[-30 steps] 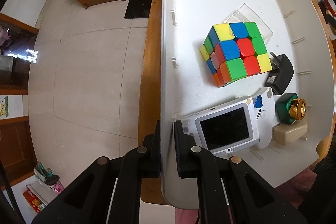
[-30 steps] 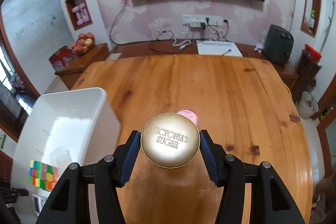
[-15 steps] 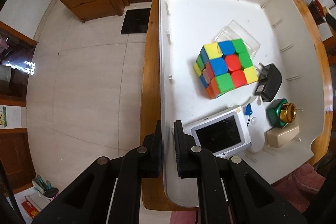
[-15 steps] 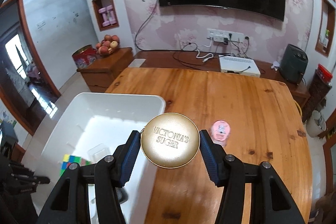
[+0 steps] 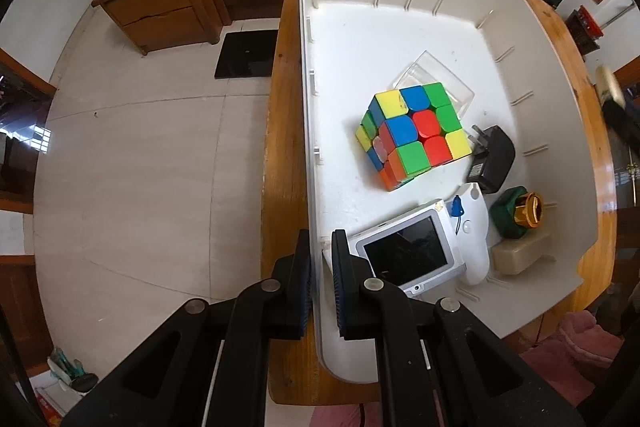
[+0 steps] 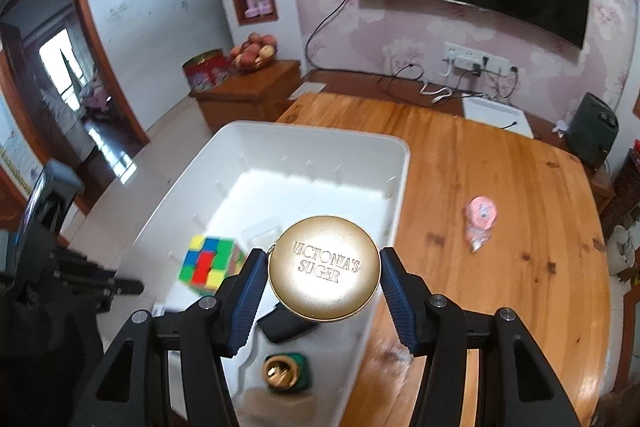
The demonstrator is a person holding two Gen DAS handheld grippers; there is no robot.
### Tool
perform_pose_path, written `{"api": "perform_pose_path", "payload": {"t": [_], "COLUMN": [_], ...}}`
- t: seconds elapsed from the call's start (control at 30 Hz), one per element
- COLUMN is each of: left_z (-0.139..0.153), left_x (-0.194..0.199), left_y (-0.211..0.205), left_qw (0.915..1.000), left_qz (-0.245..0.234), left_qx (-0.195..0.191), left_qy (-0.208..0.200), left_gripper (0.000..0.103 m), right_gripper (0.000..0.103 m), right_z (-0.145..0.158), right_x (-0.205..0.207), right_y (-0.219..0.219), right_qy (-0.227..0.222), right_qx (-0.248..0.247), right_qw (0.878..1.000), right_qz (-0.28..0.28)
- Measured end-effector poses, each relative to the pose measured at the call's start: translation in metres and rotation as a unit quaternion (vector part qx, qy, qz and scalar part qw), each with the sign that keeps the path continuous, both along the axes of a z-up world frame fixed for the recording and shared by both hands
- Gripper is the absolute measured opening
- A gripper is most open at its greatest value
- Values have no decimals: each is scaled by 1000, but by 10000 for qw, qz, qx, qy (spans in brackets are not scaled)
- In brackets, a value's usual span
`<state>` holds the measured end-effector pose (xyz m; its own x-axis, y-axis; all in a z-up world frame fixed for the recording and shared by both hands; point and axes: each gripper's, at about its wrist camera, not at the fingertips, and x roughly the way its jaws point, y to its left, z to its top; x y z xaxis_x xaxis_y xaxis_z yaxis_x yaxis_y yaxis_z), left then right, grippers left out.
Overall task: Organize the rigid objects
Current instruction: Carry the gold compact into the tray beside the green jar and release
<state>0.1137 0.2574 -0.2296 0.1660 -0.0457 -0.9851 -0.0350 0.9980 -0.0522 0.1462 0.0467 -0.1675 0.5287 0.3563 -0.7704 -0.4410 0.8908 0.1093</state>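
Right hand-held gripper [image 6: 324, 289]: jaws part-open, pads pressed on either side of a gold round cap [image 6: 324, 273] marked "VICTORIA'S SUGER". The body under the cap is hidden, so I cannot tell what it tops. The cap hangs over the near right part of the white bin [image 6: 402, 163], above the black charger [image 6: 285, 323] and the green-and-gold bottle [image 6: 286, 373].

Left hand-held gripper [image 5: 321, 281]: jaws nearly closed, pinching the bin's left wall [image 5: 306, 107] at the near corner.

Bin contents: Rubik's cube [image 5: 412, 137] resting against a clear plastic box [image 5: 434, 83], white handheld game console [image 5: 416, 253], a cream block [image 5: 520, 253], plus the charger and the bottle. A pink packet [image 6: 480, 217] lies out on the wooden surface [image 6: 500, 187].

Risks, as judged:
- Grip is on the cap's rounded edge only; it could slip or rotate between the pads.
- Letting go from this height would drop it on the charger or the bottle; it could bounce or roll.
- Near end is crowded; free floor lies at the far end.
- Bin sits at the surface's edge; a tug from the left could shift it.

Pose: right points forward and steeply down; left points straight down on the wall.
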Motion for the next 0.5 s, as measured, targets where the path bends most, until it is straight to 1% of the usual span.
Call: {"api": "perform_pose_path", "payload": {"t": [0.2,0.3,0.5], "left_z": [-1,-2,-2], "left_x": [0,1,0], "left_y": [12,20,22], "left_qw": [9998,9991,9985], "left_qz": [64,161,180], "left_qx": [-164,-384,-523], "left_qy": [-5,15,-3], "left_gripper": [9,9,9], "right_gripper": [57,58,58], "right_z": [-7,-10,-18], "right_x": [-11,-14,-20], "right_y": [13,16,17], "right_qy": [261,331,524], "right_qx": [-61,-95,-189], "right_qw": [9995,9993,9983], "right_qz": [141,175,164]}}
